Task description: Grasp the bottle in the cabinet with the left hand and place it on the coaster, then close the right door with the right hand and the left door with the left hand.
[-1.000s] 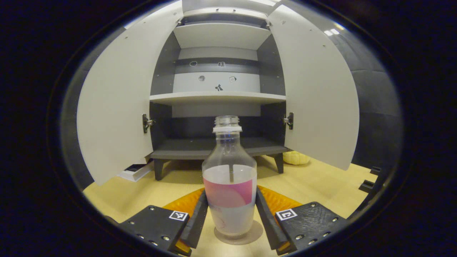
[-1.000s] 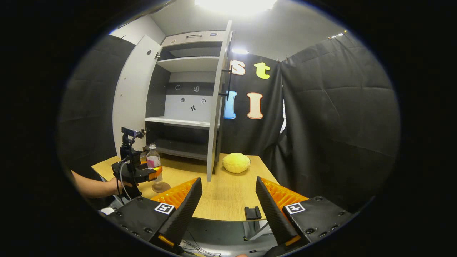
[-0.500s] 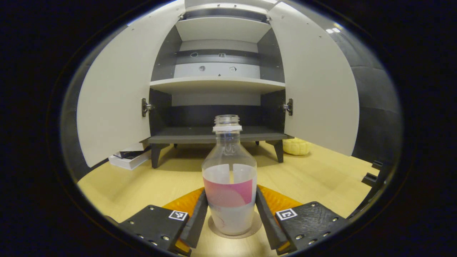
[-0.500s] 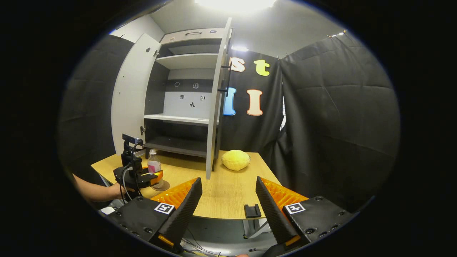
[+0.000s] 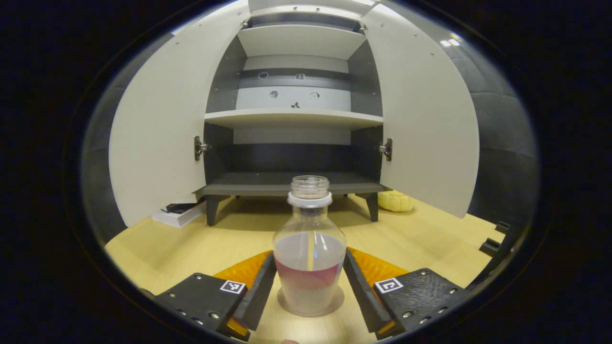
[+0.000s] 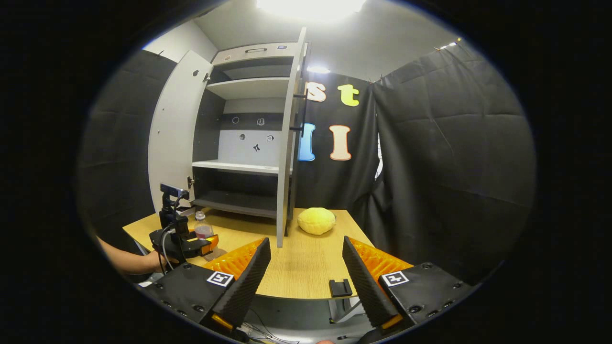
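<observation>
A clear, capless bottle (image 5: 310,248) with a pink label and some liquid stands upright on a round brown coaster (image 5: 334,302) on the wooden table. My left gripper (image 5: 309,253) is slightly open, one finger on each side of the bottle's lower body. Behind it the cabinet (image 5: 291,184) has both its left door (image 5: 158,134) and right door (image 5: 425,124) swung wide. In the right gripper view, my right gripper (image 6: 306,248) hangs open over the table's near edge, holding nothing. Far left there are the left gripper (image 6: 191,241) and bottle (image 6: 202,229).
A yellow rounded object (image 6: 316,220) lies on the table just right of the right door's edge (image 6: 286,157). A flat white box (image 5: 177,212) rests beside the cabinet's left leg. A black clip (image 6: 340,287) sits on the table's front edge. A person's forearm (image 6: 129,260) holds the left gripper.
The bottle came down onto the coaster. The left gripper's fingers have spread a little, and the bottle now sits lower between them. The right gripper has hardly moved.
</observation>
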A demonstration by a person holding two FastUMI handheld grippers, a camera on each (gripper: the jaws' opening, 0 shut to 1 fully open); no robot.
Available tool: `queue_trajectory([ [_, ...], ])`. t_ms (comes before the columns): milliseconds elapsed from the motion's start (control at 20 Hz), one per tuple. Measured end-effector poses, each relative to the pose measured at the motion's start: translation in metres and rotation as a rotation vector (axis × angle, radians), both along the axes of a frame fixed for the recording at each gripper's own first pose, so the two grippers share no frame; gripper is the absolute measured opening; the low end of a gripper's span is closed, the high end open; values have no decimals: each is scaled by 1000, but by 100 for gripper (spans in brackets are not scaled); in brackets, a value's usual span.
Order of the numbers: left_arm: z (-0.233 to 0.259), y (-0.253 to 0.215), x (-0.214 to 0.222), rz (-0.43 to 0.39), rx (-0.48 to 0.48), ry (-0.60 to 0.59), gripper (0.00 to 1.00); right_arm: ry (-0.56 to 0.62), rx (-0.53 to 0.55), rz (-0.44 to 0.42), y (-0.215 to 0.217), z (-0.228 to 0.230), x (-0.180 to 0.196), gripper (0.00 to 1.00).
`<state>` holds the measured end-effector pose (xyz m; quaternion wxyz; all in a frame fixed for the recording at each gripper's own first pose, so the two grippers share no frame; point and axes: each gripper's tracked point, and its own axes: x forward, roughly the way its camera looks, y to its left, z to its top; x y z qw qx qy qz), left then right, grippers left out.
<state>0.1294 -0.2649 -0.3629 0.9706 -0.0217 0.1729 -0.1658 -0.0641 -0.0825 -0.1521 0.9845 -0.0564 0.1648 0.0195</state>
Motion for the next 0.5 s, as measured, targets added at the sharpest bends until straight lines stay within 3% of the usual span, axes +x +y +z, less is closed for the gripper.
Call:
queue_trajectory([
  [50, 10, 1, 0, 2, -3, -15, 82, -8, 6, 3, 1, 3, 3, 94],
  [350, 79, 10, 2, 12, -16, -100, 82, -83, 38, 27, 8, 26, 22, 94],
  [400, 91, 11, -1, 14, -26, -114, 89, -93, 43, 27, 9, 29, 26, 96],
  [450, 105, 13, -2, 19, -34, -125, 82, -98, 51, 25, 8, 32, 31, 96],
  [500, 118, 17, -4, 26, -38, -130, 82, -101, 64, 20, 7, 36, 36, 96],
])
